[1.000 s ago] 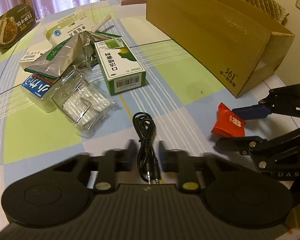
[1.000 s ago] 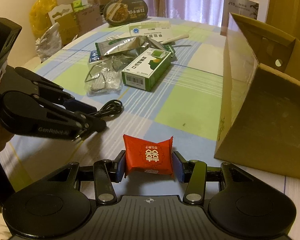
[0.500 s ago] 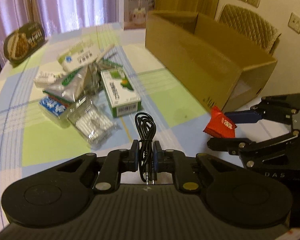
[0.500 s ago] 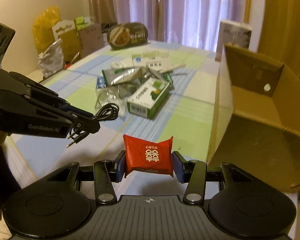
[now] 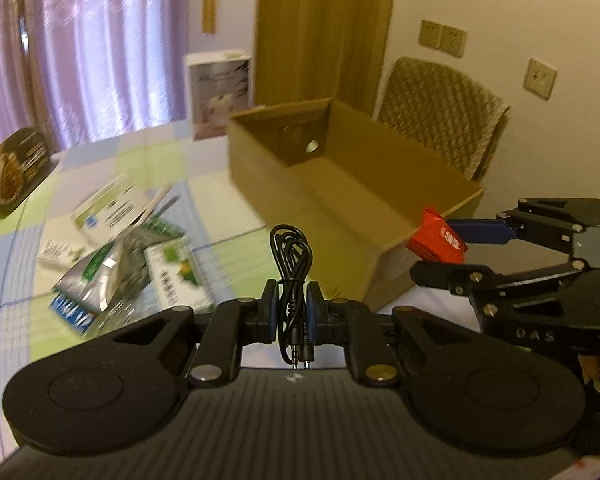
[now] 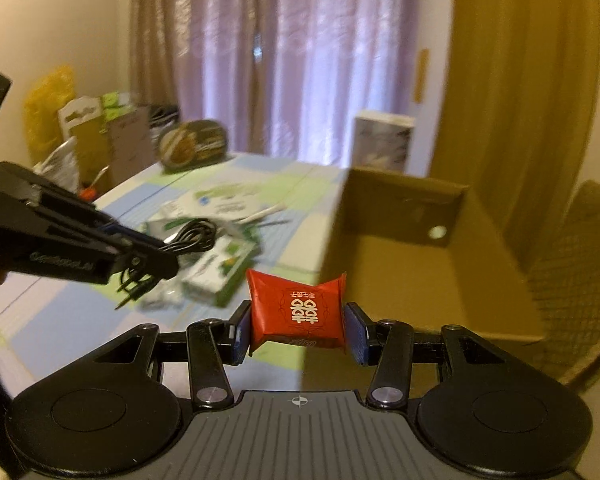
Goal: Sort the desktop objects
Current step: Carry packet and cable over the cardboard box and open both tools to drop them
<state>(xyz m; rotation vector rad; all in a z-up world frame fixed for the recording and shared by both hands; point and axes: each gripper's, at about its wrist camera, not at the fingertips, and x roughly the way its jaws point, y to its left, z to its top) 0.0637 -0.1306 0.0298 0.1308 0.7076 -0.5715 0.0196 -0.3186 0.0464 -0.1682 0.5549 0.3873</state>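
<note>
My left gripper [image 5: 292,312] is shut on a coiled black audio cable [image 5: 291,258], held up above the table; the same cable [image 6: 190,240] shows in the right wrist view at the left gripper's [image 6: 162,256] tip. My right gripper [image 6: 298,330] is shut on a red candy packet [image 6: 298,314] with white characters. That packet [image 5: 436,238] hangs by the near right corner of the open cardboard box [image 5: 352,184], whose inside looks bare. The box [image 6: 412,264] fills the right of the right wrist view.
On the checked tablecloth [image 5: 108,160] lies a pile: a green-and-white medicine box [image 5: 176,276], a silver foil pouch [image 5: 100,268], a white box [image 5: 108,204]. A round food tub [image 5: 10,170] and a white carton [image 5: 218,94] stand at the back; a padded chair [image 5: 440,128] is behind the box.
Both grippers have risen from the table with their loads, the left one having shut on the cable a second ago. The views now look into the open box from above.
</note>
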